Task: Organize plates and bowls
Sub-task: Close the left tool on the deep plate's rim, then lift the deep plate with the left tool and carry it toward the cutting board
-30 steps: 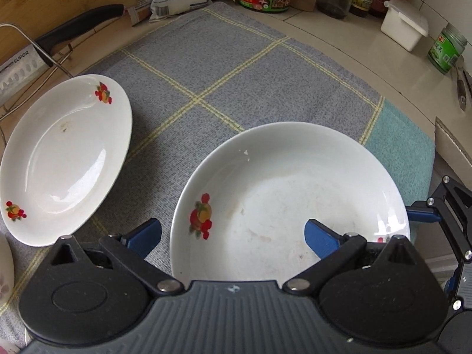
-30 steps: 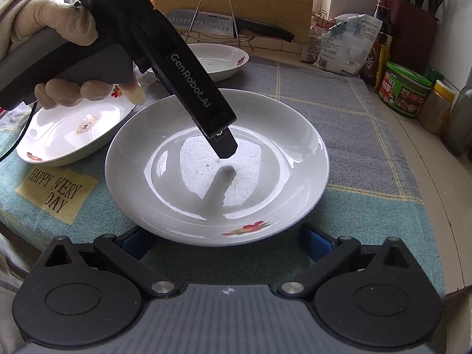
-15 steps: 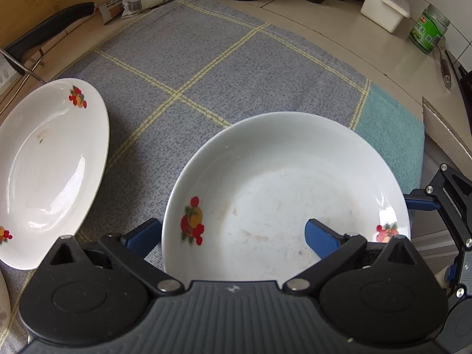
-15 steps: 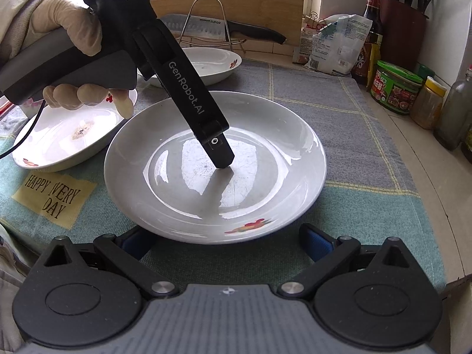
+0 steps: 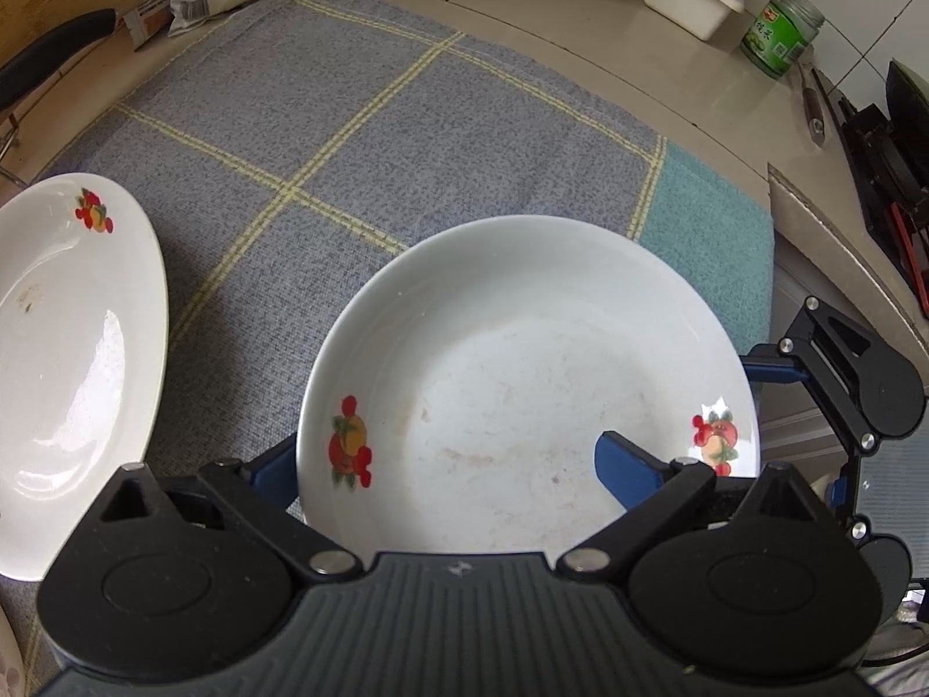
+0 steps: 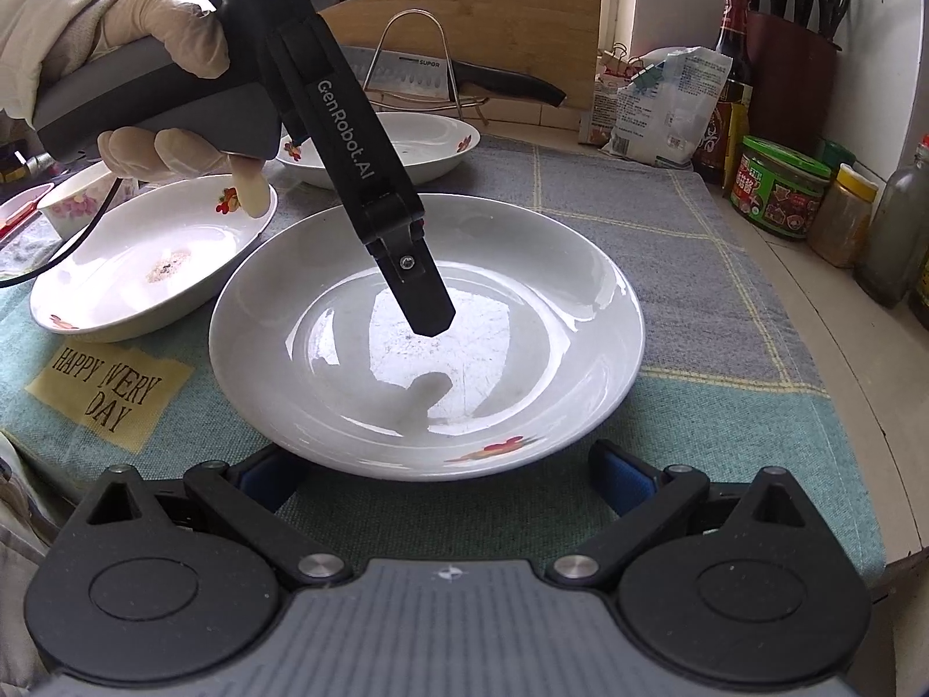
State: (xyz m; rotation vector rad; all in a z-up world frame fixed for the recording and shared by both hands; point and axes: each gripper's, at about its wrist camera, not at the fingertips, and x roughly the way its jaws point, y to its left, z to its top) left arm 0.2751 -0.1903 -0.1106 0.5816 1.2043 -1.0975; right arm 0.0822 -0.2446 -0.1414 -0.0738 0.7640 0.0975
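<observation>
A large white plate with fruit prints lies on the checked cloth. My left gripper points steeply down at its near rim. One blue finger hangs over the plate's inside and the other stands outside the rim. The jaws are closing, the rim is between them, and the pads do not press on it. From the right wrist view, that left finger hovers over the plate's middle. My right gripper stands open at the plate's front edge.
A second fruit-print plate lies at the left. A crumb-stained plate, a farther plate and a small patterned bowl sit behind a gloved hand. A knife on a wire rack, jars and bottles line the counter.
My left gripper has tilted more steeply over the large plate, which now fills more of its view. The plate and the right gripper have stayed put.
</observation>
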